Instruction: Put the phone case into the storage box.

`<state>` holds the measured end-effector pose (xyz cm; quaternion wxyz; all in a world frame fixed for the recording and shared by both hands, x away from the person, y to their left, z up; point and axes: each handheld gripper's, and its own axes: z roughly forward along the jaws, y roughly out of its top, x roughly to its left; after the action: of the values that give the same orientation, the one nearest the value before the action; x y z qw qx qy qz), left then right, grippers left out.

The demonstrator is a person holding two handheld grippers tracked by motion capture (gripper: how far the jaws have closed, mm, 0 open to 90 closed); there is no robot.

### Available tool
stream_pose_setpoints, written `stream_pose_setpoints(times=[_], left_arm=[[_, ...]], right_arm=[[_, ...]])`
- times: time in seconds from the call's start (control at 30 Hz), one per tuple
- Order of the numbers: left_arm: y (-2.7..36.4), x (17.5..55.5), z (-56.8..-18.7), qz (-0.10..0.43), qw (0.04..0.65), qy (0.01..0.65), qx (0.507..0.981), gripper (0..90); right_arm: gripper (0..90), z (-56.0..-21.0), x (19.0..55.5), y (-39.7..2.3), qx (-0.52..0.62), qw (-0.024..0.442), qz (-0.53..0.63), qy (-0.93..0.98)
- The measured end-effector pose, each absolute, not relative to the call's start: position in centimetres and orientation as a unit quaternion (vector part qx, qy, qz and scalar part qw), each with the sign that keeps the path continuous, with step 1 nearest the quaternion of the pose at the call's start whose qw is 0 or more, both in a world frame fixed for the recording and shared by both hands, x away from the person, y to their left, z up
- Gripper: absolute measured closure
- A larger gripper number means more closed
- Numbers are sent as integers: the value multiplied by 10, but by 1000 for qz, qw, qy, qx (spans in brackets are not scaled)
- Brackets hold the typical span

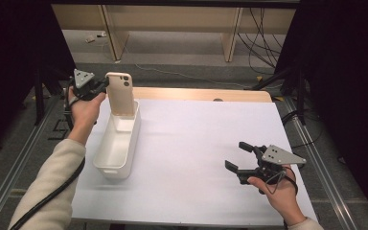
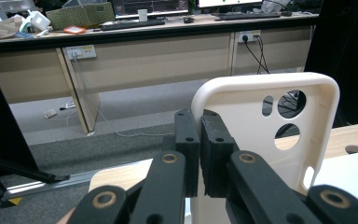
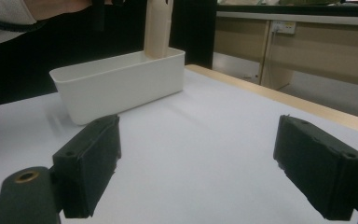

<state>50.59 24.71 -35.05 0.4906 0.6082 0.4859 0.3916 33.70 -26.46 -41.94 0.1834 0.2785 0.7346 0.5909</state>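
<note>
- The left gripper (image 1: 101, 86) pinches the phone case (image 1: 120, 93) by its side edge, jaws pressed together on the thin wall; in the left gripper view the case (image 2: 251, 135) stands upright just past the pads.
- The case's lower end is already dipped into the far end of the bin (image 1: 104, 158), at about 10 o'clock on the table (image 1: 196, 143). I cannot tell whether it touches the bin floor.
- My reading: the placing is nearly finished. What is left is to lower or lean the case fully, let go and draw back.
- The right gripper (image 1: 239, 155) waits at about 4 o'clock, well apart from the bin, jaws spread with nothing between them; its pads (image 3: 91, 163) hang over bare table.
- The case is cream, smooth and matte, a thin shell with rounded corners, two round camera holes and a small oval slot.
- The bin (image 3: 121, 84) is white plastic, oblong, with rounded corners, smooth walls and a rolled rim.
- The table top is a flat white sheet with a pale wooden edge at 12 o'clock.
</note>
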Motion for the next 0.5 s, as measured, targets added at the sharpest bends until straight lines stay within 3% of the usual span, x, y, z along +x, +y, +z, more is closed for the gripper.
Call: stream_pose_setpoints(times=[0.5], left_arm=[[249, 512, -354, 394, 483, 491, 608, 865]], right_arm=[[161, -421, 337, -264, 276, 181, 595, 733]])
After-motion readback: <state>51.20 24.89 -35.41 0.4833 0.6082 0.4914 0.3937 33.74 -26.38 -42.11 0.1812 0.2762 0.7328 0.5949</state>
